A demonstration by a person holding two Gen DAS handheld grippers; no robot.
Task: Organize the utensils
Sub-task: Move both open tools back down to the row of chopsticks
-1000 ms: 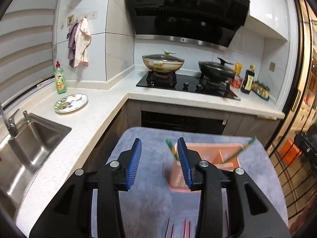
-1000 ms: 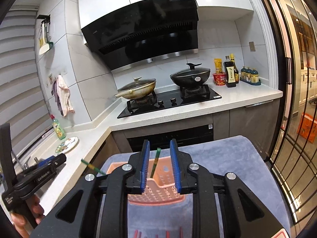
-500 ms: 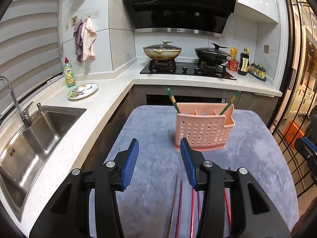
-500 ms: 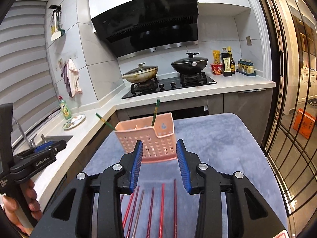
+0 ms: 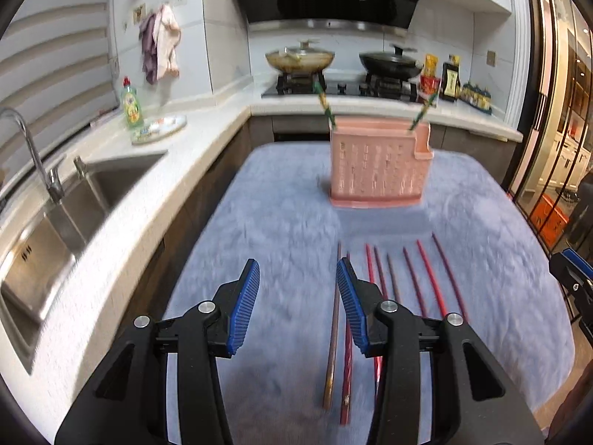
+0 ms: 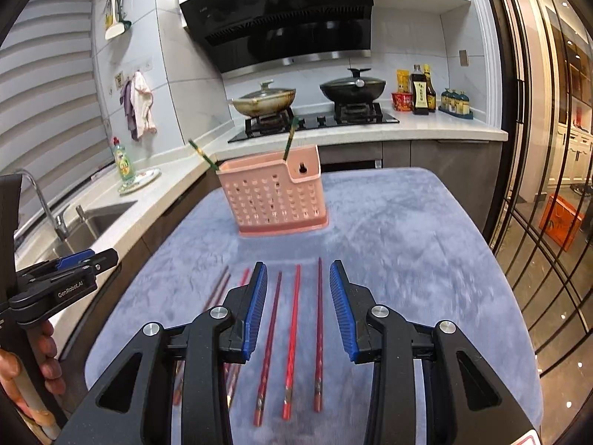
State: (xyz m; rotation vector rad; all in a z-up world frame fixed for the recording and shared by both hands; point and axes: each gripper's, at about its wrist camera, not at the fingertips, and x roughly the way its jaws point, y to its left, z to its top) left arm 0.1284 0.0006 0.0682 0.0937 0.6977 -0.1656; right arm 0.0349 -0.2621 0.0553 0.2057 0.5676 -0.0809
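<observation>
A pink perforated utensil holder stands upright at the far side of a grey-blue mat; it also shows in the right wrist view. Two green chopsticks lean out of it. Several red and brown chopsticks lie in a row on the mat in front of it, also in the left wrist view. My left gripper is open and empty above the leftmost chopsticks. My right gripper is open and empty above the middle chopsticks. The left gripper shows at the right wrist view's left edge.
A steel sink with a tap sits left of the mat. A dish soap bottle and a plate stand on the counter. Two lidded pans sit on the stove behind. A glass door is right.
Both grippers have pulled back from the holder toward the near side of the mat and stayed open. The row of chopsticks on the mat has come into full view.
</observation>
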